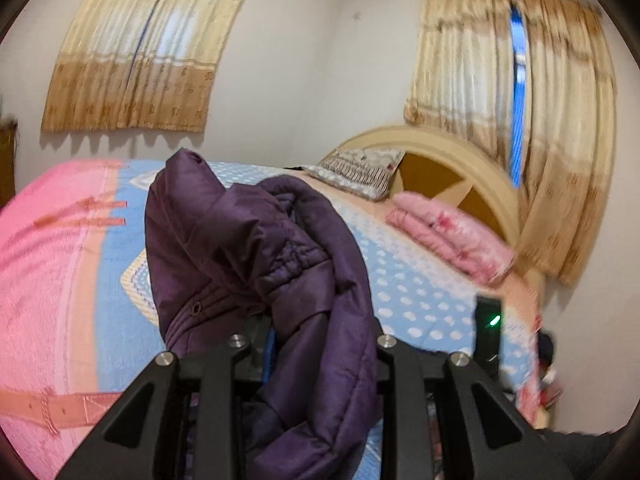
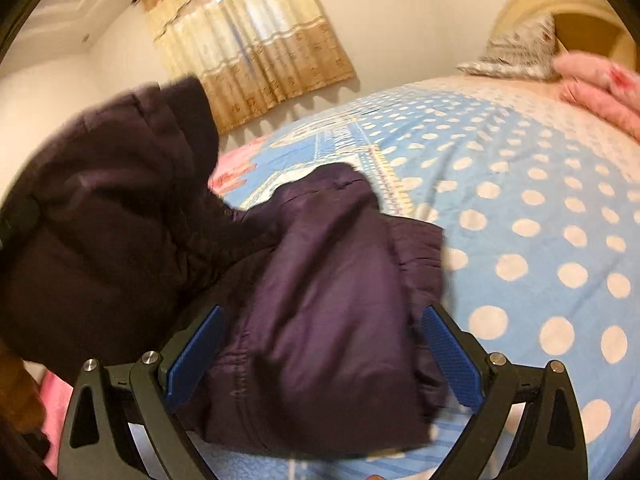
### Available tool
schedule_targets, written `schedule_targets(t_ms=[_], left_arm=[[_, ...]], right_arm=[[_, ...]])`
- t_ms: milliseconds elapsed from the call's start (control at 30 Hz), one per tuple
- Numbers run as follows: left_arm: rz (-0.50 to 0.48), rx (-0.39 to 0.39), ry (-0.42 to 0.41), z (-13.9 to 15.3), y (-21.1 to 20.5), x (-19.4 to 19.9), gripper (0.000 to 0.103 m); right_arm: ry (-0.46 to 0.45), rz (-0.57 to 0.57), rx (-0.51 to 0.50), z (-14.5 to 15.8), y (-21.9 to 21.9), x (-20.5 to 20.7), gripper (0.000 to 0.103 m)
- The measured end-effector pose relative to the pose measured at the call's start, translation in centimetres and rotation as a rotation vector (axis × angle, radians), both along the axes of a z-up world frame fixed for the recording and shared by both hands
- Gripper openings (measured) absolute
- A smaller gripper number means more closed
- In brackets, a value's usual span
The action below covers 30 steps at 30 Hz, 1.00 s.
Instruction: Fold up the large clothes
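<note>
Jacket (image 1: 256,248), dark purple and padded, lifted over the bed between two grippers.

One jacket: quilted, slightly shiny, with a gathered elastic seam and a small round snap in the left wrist view; no label or writing can be read on it. Left gripper (image 1: 312,344) has a thick fold bunched between its nearly closed fingers, the cloth rising ahead of it and spilling down over them. Right gripper (image 2: 320,344) has its blue pads (image 2: 452,356) set wide on either side of a bulky fold; whether they press it I cannot tell, as the view is blurred. Ahead of both lies one bed cover (image 2: 520,216), blue with white dots, pink to the left. Beyond, two pillows (image 1: 452,236) and two curtains (image 1: 136,60).
</note>
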State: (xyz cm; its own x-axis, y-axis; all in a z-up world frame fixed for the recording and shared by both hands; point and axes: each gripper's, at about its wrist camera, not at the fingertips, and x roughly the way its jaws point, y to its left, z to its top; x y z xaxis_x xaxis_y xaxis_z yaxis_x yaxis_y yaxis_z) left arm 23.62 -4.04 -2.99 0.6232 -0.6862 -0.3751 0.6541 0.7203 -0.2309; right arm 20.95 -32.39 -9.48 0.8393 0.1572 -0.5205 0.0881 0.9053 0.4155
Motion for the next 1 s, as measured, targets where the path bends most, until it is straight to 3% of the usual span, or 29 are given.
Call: schedule_targets(t_ms=[167, 333, 467, 567, 667, 700, 733, 767, 800, 867, 967, 1000], left_arm=[[0.001, 0.193, -0.128, -1.3, -5.6, -2.0, 0.027], [0.048, 0.450, -0.320, -4.5, -11.9, -4.1, 0.028], [0.073, 0.570, -0.424, -6.7, -14.8, -4.8, 0.031], [0.070, 0.617, -0.480, -7.9, -15.8, -5.3, 0.032], [0.062, 0.657, -0.522, -8.8, -16.3, -5.8, 0.034], [0.062, 0.662, -0.530, -8.8, -16.7, -6.1, 0.034], [0.061, 0.657, -0.527, -8.7, -16.7, -6.2, 0.035], [0.065, 0.655, -0.530, -8.5, -16.4, -6.4, 0.036], [0.069, 0.647, -0.527, -8.3, -16.0, -6.2, 0.038], [0.074, 0.616, -0.492, -7.5, -14.8, -6.1, 0.044], [0.044, 0.535, -0.441, -5.5, -13.2, -6.9, 0.048], [0.033, 0.483, -0.426, -4.6, -12.5, -7.4, 0.055]], right_arm=[[-0.098, -0.020, 0.178, 2.7, -5.4, -1.2, 0.099], [-0.159, 0.160, 0.262, 7.0, -7.5, 0.2, 0.099], [-0.119, 0.290, 0.250, 9.1, -7.2, 2.2, 0.099], [-0.058, 0.411, 0.253, 10.0, -6.5, 3.9, 0.099], [0.007, 0.476, 0.186, 10.1, -5.1, 5.5, 0.095], [0.042, 0.495, 0.167, 9.7, -4.6, 6.4, 0.089], [0.077, 0.495, 0.150, 9.3, -4.5, 7.1, 0.067], [0.122, 0.483, 0.131, 8.5, -4.3, 8.0, 0.053], [0.152, 0.479, 0.108, 7.9, -4.1, 8.5, 0.050], [0.181, 0.460, 0.063, 7.1, -4.0, 8.6, 0.032], [0.179, 0.442, 0.077, 6.0, -4.6, 8.0, 0.031], [0.181, 0.431, 0.060, 5.6, -4.7, 8.0, 0.031]])
